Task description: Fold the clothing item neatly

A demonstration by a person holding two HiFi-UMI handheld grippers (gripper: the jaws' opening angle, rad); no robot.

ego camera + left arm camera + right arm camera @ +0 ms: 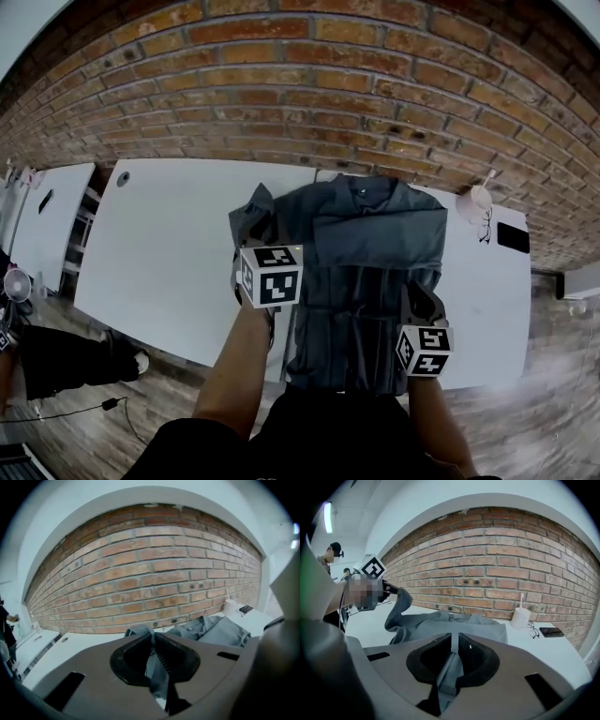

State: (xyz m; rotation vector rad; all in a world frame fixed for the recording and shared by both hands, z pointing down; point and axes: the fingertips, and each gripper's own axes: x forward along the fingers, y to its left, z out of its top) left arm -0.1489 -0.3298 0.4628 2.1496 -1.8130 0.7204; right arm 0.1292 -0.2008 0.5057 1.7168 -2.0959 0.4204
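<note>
Bright, even overhead lighting is provided; one ceiling lamp is seen glaring left of the brick wall. Only faint shadows are cast below the wall. Its courses are bowed by wide-angle distortion, and the corners are vignetted. Below the wall, the grey shirt is rendered dark, and the left gripper slightly soft.

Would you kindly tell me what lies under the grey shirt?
Only the white table, which shows to the left, far side and right of the grey shirt. Whatever else might lie beneath is covered by the cloth.
</note>
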